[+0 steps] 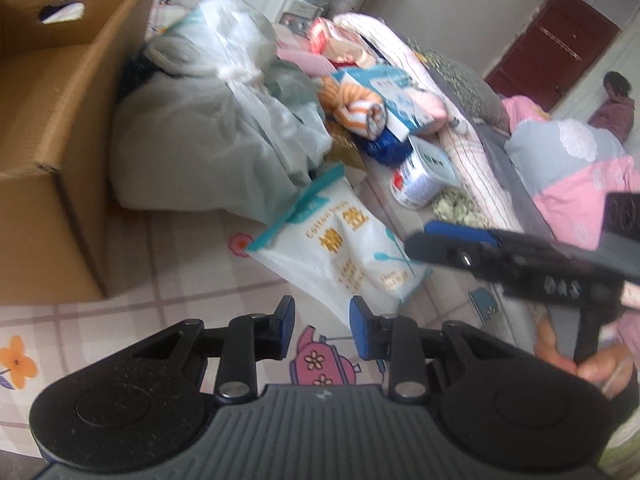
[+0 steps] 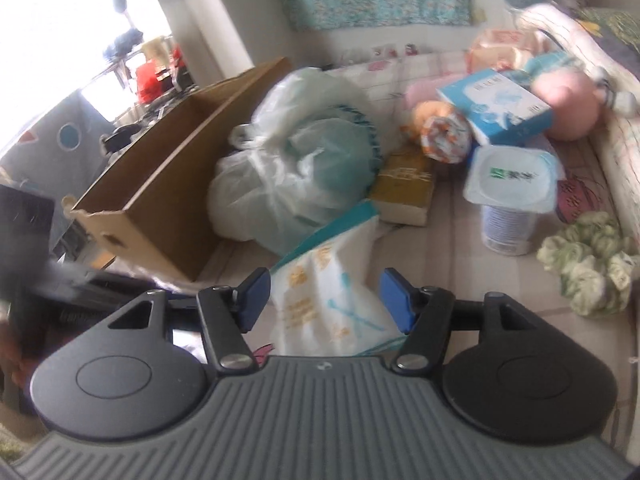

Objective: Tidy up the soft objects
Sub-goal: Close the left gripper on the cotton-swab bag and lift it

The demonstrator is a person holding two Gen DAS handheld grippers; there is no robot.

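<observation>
A white cotton-swab pack (image 1: pixel 340 248) with a teal zip top lies on the patterned sheet; it also shows in the right wrist view (image 2: pixel 324 292). My right gripper (image 2: pixel 326 300) is open with its jaws on either side of the pack's near end. It appears from the side in the left wrist view (image 1: pixel 440 240). My left gripper (image 1: pixel 322 326) is open and empty just short of the pack. An open cardboard box (image 1: pixel 52 128) stands to the left, also seen from the right wrist (image 2: pixel 168 184). A stuffed white plastic bag (image 1: pixel 224 112) sits beside it.
Behind the pack lie a rolled orange striped cloth (image 2: pixel 444 132), a blue-white carton (image 2: pixel 496 104), a yoghurt cup (image 2: pixel 510 196), a yellow box (image 2: pixel 406 188), a pink soft toy (image 2: pixel 568 104) and a green floral scrunchie (image 2: pixel 588 268). A rolled quilt (image 1: pixel 472 152) borders the right.
</observation>
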